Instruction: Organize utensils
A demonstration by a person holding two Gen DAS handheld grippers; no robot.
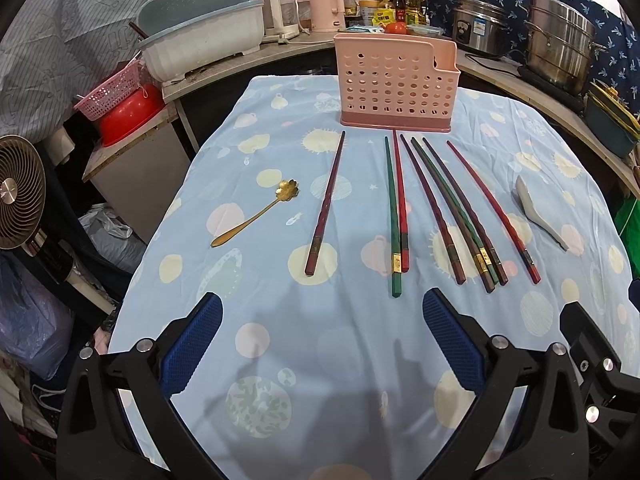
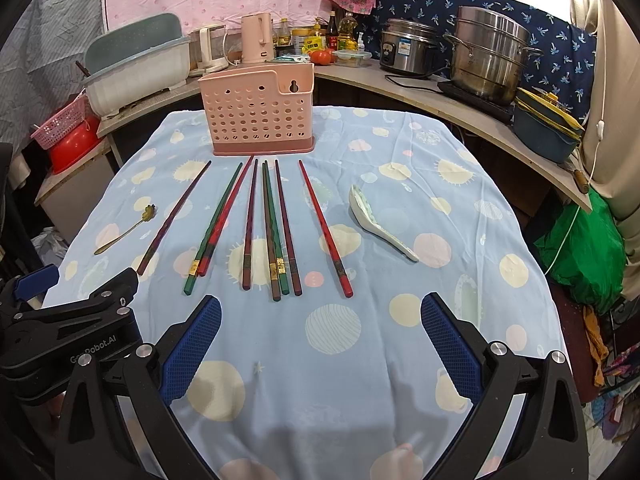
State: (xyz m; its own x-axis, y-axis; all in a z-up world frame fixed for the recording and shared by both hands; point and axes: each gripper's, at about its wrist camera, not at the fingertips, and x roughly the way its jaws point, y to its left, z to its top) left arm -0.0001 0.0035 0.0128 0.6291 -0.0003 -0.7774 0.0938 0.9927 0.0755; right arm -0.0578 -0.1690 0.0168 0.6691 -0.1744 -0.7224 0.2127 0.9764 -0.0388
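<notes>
Chopsticks (image 1: 440, 212), seven counted, are laid in a fan on the cloth-covered tabletop (image 1: 320, 340), tips toward the pink perforated holder (image 1: 396, 84) at the far edge. A gold spoon (image 1: 256, 212) is placed left of them, a white ceramic spoon (image 2: 380, 224) right. Left tool (image 1: 322, 344) and right tool (image 2: 320, 344) are held spread wide above the cloth, nothing gripped or touched.

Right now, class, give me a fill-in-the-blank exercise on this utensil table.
1. The perforated holder at the far end of the table is ____ in colour.
2. The gold spoon has a bowl shaped like a ____.
3. The white ceramic spoon lies to the ____ of the chopsticks.
4. Both grippers, left gripper and right gripper, are ____.

Missing words: pink; flower; right; open
</notes>
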